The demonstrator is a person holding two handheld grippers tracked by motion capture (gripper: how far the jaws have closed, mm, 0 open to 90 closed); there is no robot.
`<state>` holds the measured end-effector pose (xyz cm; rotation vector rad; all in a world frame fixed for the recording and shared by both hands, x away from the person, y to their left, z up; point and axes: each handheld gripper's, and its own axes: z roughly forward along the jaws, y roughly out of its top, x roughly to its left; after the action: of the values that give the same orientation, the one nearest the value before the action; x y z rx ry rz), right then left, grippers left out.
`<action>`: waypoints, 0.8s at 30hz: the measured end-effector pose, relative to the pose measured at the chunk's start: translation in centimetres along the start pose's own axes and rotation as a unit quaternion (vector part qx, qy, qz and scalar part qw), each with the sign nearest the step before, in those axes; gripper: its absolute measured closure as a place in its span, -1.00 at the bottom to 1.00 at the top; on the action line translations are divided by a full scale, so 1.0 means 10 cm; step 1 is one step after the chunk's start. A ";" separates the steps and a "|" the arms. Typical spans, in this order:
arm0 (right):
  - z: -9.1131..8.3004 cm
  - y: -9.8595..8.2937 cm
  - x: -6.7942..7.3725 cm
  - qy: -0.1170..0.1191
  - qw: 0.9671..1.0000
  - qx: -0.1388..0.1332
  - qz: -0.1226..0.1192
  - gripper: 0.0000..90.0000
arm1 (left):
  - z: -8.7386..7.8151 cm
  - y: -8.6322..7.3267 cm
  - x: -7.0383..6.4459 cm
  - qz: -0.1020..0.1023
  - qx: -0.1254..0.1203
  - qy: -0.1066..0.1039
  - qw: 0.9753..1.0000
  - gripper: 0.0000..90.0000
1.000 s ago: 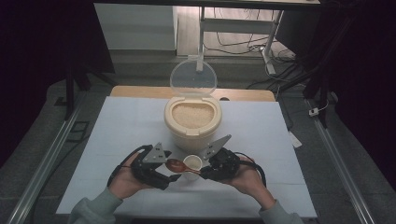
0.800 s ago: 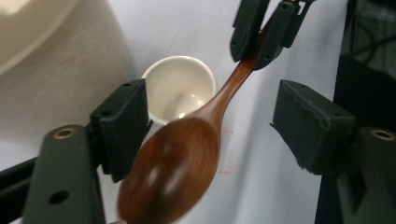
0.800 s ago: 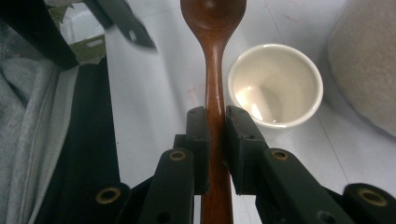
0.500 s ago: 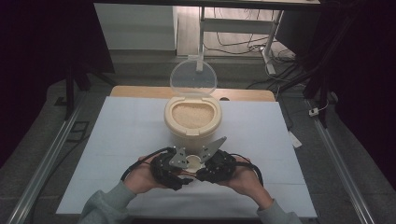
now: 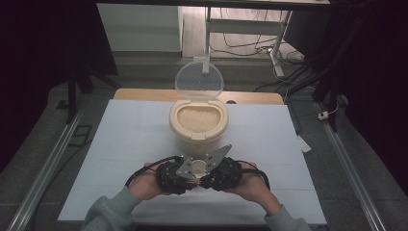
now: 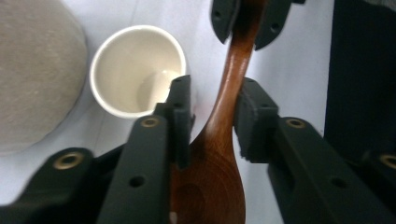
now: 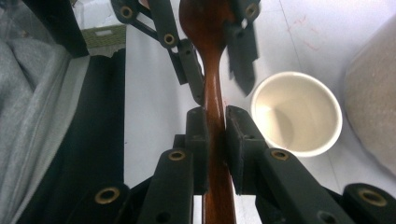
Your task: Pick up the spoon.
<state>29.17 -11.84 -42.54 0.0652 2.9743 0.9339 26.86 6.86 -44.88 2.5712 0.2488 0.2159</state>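
Note:
A brown wooden spoon (image 7: 210, 60) hangs between my two grippers near the table's front middle. My right gripper (image 7: 215, 116) is shut on its handle. My left gripper (image 6: 212, 100) straddles the spoon (image 6: 224, 107) at its neck, just above the bowl, jaws open with a small gap on one side. A small empty white cup (image 6: 135, 70) stands on the table beside the jaws, also seen from the right gripper (image 7: 294, 112). From above, the cup (image 5: 196, 166) sits between the left gripper (image 5: 189, 177) and the right gripper (image 5: 206, 177).
A beige container of rice (image 5: 198, 126) stands just behind the cup, its clear lid (image 5: 199, 81) tipped up at the back. The white table top (image 5: 120, 144) spreads to both sides. A grey sleeve (image 7: 28, 116) lies close on the person's side.
My left gripper has moved right to meet the right gripper, and its jaws now sit around the spoon's neck. The right gripper has stayed by the cup holding the handle.

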 end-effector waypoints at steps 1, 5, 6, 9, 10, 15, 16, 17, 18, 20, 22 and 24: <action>0.00 0.01 0.00 -0.001 1.000 0.000 -0.005 0.74 | 0.00 0.00 0.00 0.003 0.001 -0.004 1.000 0.64; 0.02 0.01 0.00 -0.005 1.000 -0.009 -0.009 0.73 | 0.02 -0.01 -0.02 0.006 0.006 -0.004 1.000 0.69; 0.02 0.01 0.00 -0.009 1.000 -0.011 -0.008 0.72 | 0.02 -0.01 -0.02 0.005 0.005 0.001 1.000 0.70; -0.03 0.01 -0.01 -0.028 0.999 -0.033 0.012 0.53 | 0.00 -0.02 -0.01 0.001 0.003 0.011 1.000 0.70; -0.06 0.00 -0.02 -0.039 0.998 -0.049 0.019 0.50 | -0.01 -0.04 0.00 -0.010 -0.004 0.022 1.000 0.70; -0.19 -0.08 -0.06 -0.084 0.989 -0.107 0.053 0.22 | -0.05 -0.08 0.06 -0.033 -0.021 0.045 0.998 0.70; -0.21 -0.10 -0.07 -0.094 0.987 -0.118 0.062 0.17 | -0.07 -0.10 0.08 -0.043 -0.029 0.057 0.997 0.70; -0.24 -0.12 -0.08 -0.103 0.984 -0.129 0.068 0.16 | -0.07 -0.10 0.08 -0.043 -0.029 0.057 0.997 0.70; -0.27 -0.14 -0.08 -0.110 0.981 -0.141 0.077 0.14 | -0.08 -0.12 0.09 -0.049 -0.033 0.062 0.996 0.70; -0.32 -0.19 -0.09 -0.128 0.973 -0.166 0.096 0.09 | -0.11 -0.14 0.11 -0.058 -0.041 0.073 0.995 0.70; -0.34 -0.21 -0.09 -0.133 0.970 -0.176 0.106 0.06 | -0.13 -0.15 0.12 -0.064 -0.050 0.082 0.993 0.70; -0.39 -0.28 -0.10 -0.142 0.963 -0.195 0.125 0.04 | -0.15 -0.17 0.13 -0.070 -0.059 0.087 0.992 0.70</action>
<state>29.95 -16.43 -40.96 0.5254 2.5092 1.3856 27.55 9.28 -44.42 2.4091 0.4657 0.3923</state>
